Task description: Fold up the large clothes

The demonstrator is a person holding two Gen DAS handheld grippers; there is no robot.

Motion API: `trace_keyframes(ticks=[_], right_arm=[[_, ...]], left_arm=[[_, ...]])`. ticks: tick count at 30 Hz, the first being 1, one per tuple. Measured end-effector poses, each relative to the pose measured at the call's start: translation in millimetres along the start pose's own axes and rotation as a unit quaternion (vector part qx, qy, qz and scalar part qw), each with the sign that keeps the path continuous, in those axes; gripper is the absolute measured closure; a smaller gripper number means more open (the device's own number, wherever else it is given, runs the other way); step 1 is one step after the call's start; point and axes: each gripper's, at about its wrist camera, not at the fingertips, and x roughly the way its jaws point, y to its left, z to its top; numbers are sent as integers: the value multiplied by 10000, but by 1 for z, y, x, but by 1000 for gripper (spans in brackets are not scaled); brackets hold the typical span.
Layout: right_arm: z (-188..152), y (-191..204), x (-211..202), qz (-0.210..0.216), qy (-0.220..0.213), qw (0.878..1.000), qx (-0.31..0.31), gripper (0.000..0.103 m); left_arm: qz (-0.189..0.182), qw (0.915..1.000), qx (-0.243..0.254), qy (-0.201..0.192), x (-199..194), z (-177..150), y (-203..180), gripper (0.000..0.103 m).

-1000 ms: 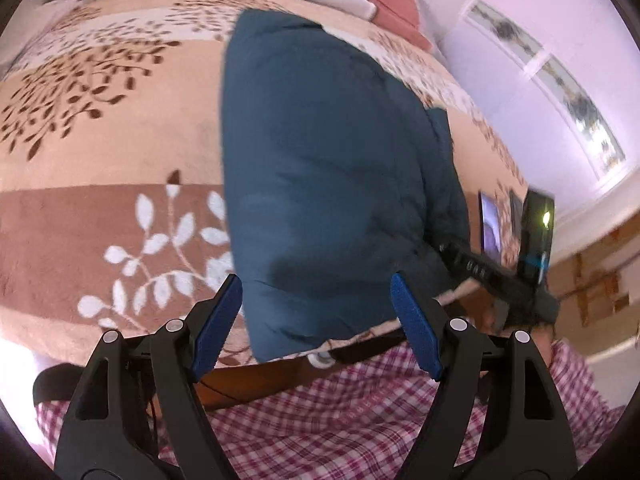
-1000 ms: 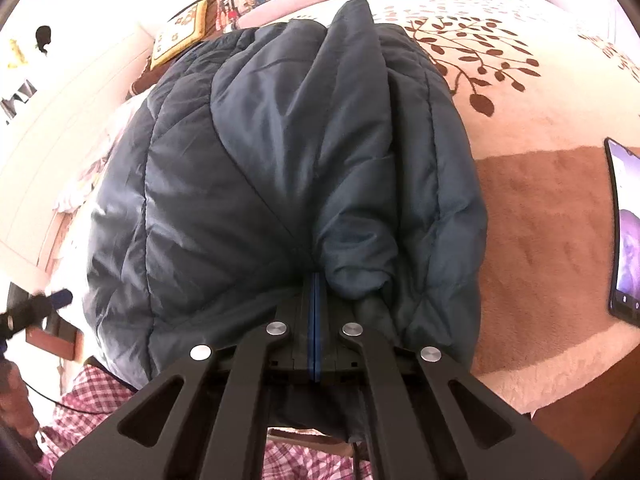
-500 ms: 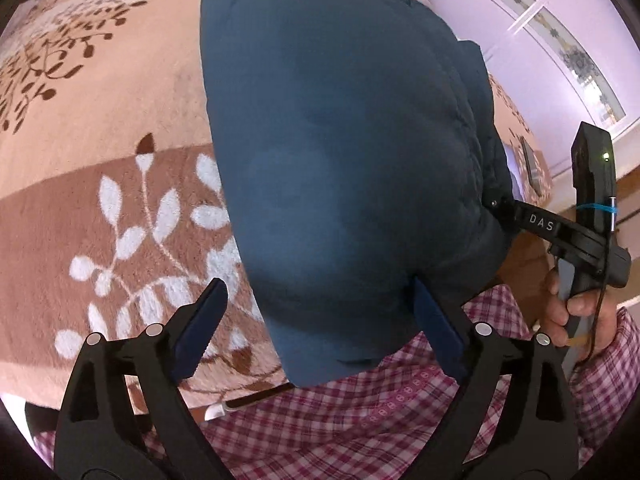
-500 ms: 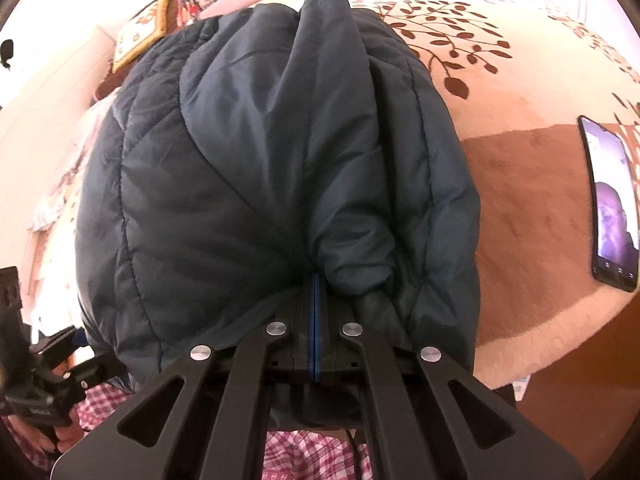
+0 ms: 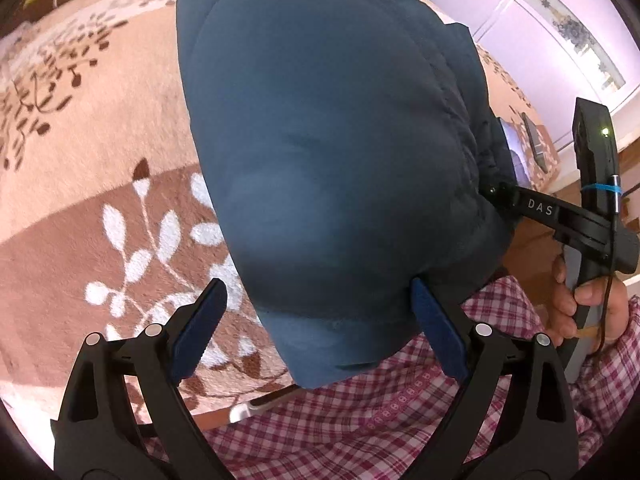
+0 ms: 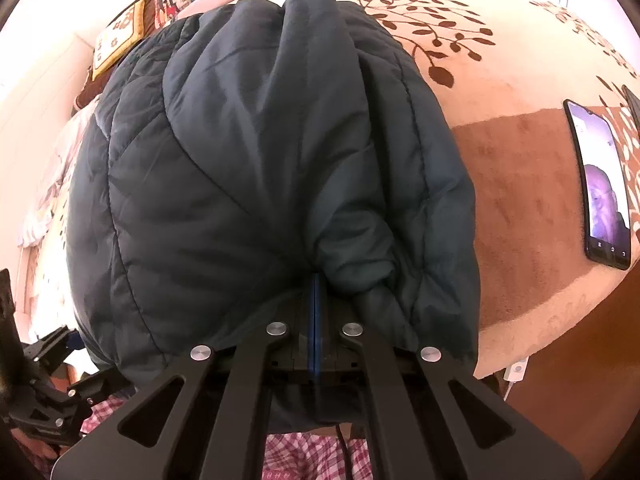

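The jacket [image 5: 336,160] now fills more of the left view than a second ago, its hem overhanging the bed [image 5: 100,208] edge. Left claw [image 5: 316,332] gapes; right claw [image 6: 315,304] pinches the jacket. Phone [image 6: 600,184] lies rightward.

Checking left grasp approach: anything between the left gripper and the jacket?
Nothing visible. The open left gripper has the jacket hem right between its fingers; the right gripper is shut on the jacket's other edge.

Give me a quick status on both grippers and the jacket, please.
Left gripper open, fingers astride jacket edge. Right gripper shut on jacket. Phone on bed, clear of it.
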Motion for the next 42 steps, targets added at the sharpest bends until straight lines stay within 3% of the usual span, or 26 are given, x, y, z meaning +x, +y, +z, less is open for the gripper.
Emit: trace_keyframes(ticks=[17,32,42], right_arm=[[-9,11,-1,-90,-131,9980,-615,103],[-4,5,-4,34,-83,9981,-617,103],[3,5,-17,158,-53,9968,-779,100]], left_arm=[[874,9951,-162,-436,-36,-12,-30,13],[1058,9914,48,-763,-53,1,-40,13],[826,9921,-98,-939,-63,26,-29,13]])
